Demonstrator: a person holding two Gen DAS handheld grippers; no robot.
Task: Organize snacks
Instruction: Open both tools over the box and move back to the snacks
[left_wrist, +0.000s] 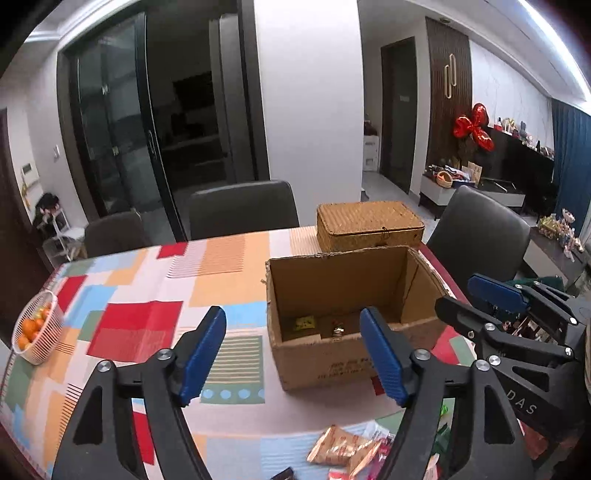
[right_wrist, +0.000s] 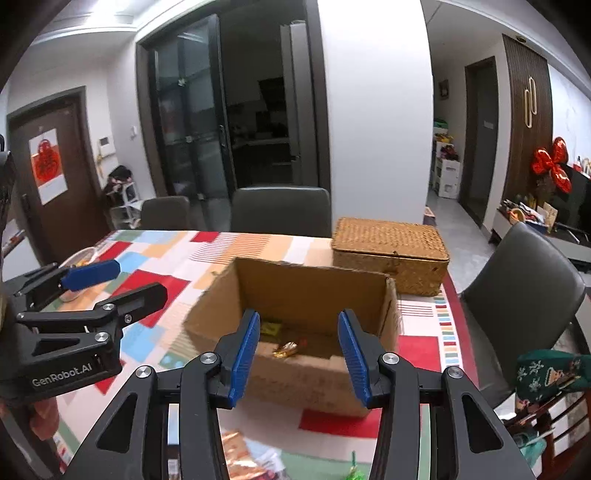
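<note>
A dining table (left_wrist: 229, 266) under a patchwork cloth of red, orange and blue squares is filling the foreground of a lit room, with dark chairs behind it and glass doors beyond. An open cardboard box (left_wrist: 332, 354) is sitting on the cloth towards the right end, and a closed wicker box (left_wrist: 369, 225) is standing just behind it. A white basket of oranges (left_wrist: 35, 328) is resting well apart, at the left edge.

Both tools are hovering above the table on the near side of the cardboard box, pointing down and forward at its open top. The left gripper (left_wrist: 293, 354) is standing wide with nothing between its blue pads. The right gripper (right_wrist: 301, 354) is standing narrower, also with nothing between its pads. Inside the box, a yellow-green packet (right_wrist: 271, 328) and a gold-wrapped sweet (right_wrist: 285, 349) are lying on the floor, so part of the sorting looks done.

The remaining snacks are lying the other way: on the cloth at the near edge, below and behind the fingertips. A tan packet (left_wrist: 334, 445) is lying with red wrappers (left_wrist: 373, 456) just beside it, low in the left view beside the left gripper's right finger, its long side running towards the box. In the right view a blurred packet (right_wrist: 240, 454) is showing under the right gripper's left finger. Judging by this, either hand would have to pull back and tip down; the pile seems to be lying between the two, and which is nearer cannot be told.
</note>
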